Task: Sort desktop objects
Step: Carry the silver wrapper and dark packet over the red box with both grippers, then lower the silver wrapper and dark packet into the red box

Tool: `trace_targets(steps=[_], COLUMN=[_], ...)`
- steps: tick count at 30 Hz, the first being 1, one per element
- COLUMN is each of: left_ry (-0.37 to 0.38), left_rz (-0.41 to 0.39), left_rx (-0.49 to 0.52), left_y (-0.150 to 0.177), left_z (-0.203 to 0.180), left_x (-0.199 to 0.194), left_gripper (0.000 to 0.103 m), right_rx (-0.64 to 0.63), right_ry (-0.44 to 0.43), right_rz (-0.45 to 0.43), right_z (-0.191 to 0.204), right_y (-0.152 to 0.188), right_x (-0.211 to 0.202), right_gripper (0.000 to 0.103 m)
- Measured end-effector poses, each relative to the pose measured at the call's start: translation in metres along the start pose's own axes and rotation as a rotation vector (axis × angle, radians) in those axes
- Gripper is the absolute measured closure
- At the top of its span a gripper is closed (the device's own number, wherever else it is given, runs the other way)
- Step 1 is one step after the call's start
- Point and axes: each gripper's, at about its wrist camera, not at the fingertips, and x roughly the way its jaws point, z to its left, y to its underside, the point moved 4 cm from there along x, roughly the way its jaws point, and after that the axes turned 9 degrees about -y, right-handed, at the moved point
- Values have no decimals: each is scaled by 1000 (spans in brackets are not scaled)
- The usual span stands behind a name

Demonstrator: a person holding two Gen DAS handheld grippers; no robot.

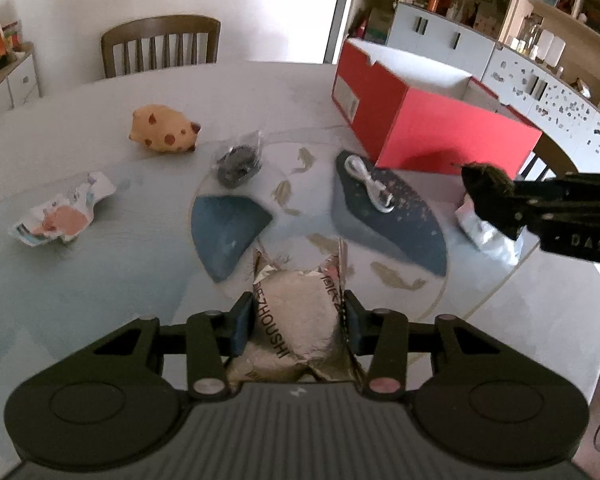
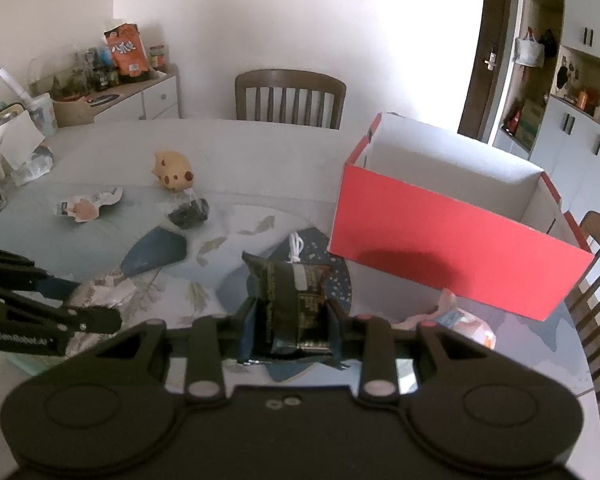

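A crinkled silver foil packet (image 1: 300, 320) sits low in the centre of the left wrist view, pinched between the blue pads of the left gripper (image 1: 296, 316). In the right wrist view a dark snack packet (image 2: 290, 300) is clamped at lower centre by the right gripper (image 2: 290, 328). Beyond them on the table (image 1: 80, 280) lie a white cable (image 1: 370, 184), a spotted toy pig (image 1: 164, 130) at upper left, and an open red box (image 2: 440, 236) at right.

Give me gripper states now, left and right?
Left gripper: closed on the silver foil packet.
Right gripper: closed on the dark snack packet.
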Motion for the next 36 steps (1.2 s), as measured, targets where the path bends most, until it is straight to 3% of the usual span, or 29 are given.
trace_targets(steps=[18,36], left_ry=[21,39], left_rz=[-93,-142], left_rx=[29,57], left_y=[-63,-126], left_z=[-52,-131], left_x=[-33,-18], left_gripper=[59,59], right_rx=[-17,-29], right_ry=[-23,-32], right_rz=[-43,-81], right_z=[-20,-91], right_y=[-19,-39], right_x=[-31,-48], right_gripper=[69,69])
